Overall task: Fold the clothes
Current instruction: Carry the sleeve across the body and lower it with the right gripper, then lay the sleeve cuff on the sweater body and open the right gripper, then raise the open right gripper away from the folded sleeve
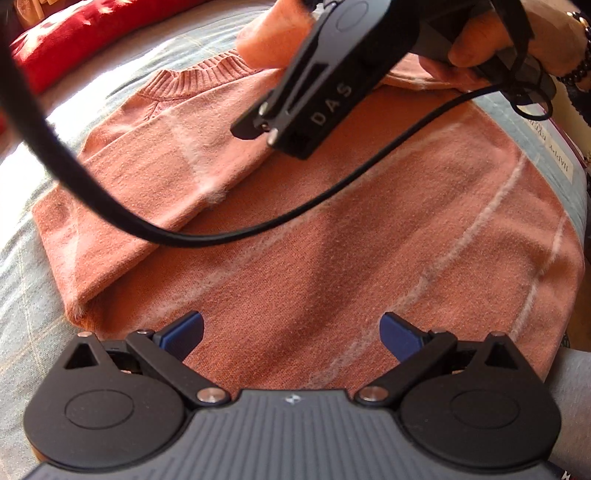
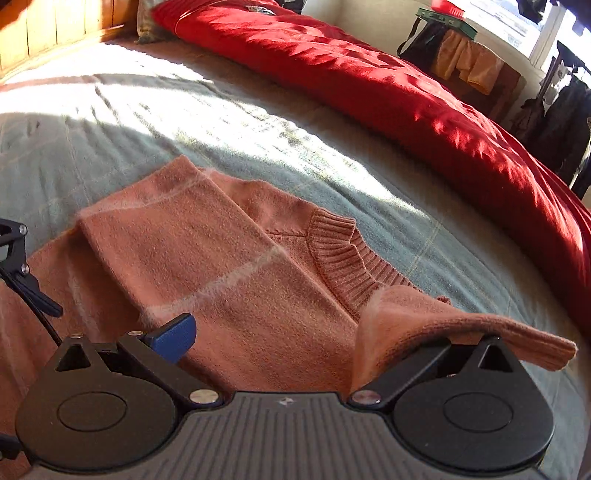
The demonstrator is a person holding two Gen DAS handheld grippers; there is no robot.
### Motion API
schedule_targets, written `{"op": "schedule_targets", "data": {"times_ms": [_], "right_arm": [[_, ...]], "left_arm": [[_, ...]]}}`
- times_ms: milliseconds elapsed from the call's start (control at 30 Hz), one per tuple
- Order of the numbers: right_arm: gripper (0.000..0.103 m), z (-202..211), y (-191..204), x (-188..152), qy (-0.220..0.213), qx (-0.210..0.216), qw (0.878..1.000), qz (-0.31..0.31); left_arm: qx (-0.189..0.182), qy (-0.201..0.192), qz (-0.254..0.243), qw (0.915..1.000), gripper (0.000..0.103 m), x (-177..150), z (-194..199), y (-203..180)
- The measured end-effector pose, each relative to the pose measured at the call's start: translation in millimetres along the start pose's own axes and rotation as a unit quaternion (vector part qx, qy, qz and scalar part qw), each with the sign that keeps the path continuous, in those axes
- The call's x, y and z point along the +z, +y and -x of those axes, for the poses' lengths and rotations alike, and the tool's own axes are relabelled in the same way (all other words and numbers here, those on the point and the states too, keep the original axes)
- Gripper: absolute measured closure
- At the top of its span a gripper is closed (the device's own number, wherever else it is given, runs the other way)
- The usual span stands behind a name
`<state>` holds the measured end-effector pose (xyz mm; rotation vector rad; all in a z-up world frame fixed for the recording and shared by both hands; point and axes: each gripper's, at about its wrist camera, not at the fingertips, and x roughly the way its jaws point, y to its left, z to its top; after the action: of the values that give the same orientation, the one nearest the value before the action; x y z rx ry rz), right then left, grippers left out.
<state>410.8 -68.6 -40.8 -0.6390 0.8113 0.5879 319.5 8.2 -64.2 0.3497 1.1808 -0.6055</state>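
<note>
A salmon knitted sweater (image 1: 332, 229) (image 2: 258, 295) lies flat on a grey-blue bed cover (image 2: 184, 122), its ribbed collar (image 2: 343, 254) toward the far side. One sleeve (image 1: 147, 177) is folded across the chest. My left gripper (image 1: 291, 332) hovers open over the sweater's lower body with nothing between its blue pads. My right gripper (image 2: 288, 332) is open near the collar; the other sleeve (image 2: 424, 317) is draped over its right finger and hides that pad. In the left wrist view a hand (image 1: 480, 40) holds the right gripper's black body (image 1: 325, 85) above the sweater.
A red duvet (image 2: 369, 85) (image 1: 74, 40) lies along the far side of the bed. A wooden headboard (image 2: 55, 26) and a stand with hanging clothes (image 2: 461, 62) are behind it. A black cable (image 1: 258, 229) hangs across the sweater. Printed paper (image 1: 554, 155) lies at the bed's right edge.
</note>
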Motion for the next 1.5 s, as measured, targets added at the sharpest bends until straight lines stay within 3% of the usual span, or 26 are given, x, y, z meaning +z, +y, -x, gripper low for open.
{"op": "schedule_targets", "data": {"times_ms": [167, 600, 1000, 1233, 1367, 1500], "right_arm": [[0.0, -10.1, 29.5, -2.4, 0.027, -0.073, 0.989, 0.128], [0.0, 9.1, 39.7, 13.5, 0.023, -0.048, 0.991, 0.125], [0.0, 22.6, 14.5, 16.8, 0.012, 0.03, 0.999, -0.001], [0.0, 23.8, -1.4, 6.4, 0.012, 0.059, 0.996, -0.06], [0.0, 28.7, -13.3, -3.9, 0.006, 0.055, 0.995, -0.085], [0.0, 24.8, -36.9, -18.1, 0.017, 0.062, 0.987, -0.15]], "left_arm": [[0.0, -0.002, 0.009, 1.0, 0.002, -6.0, 1.1, 2.8], [0.001, -0.004, 0.027, 0.9996, 0.002, -16.9, 5.5, 12.5], [-0.001, -0.003, 0.027, 0.9996, 0.002, -15.8, 5.4, 12.4], [0.0, -0.002, 0.029, 0.9996, 0.002, -15.0, 4.2, 14.8], [0.001, -0.001, 0.031, 0.9995, 0.002, -14.5, 4.4, 16.7], [0.0, 0.0, 0.032, 0.9995, 0.002, -13.0, 3.9, 17.4]]}}
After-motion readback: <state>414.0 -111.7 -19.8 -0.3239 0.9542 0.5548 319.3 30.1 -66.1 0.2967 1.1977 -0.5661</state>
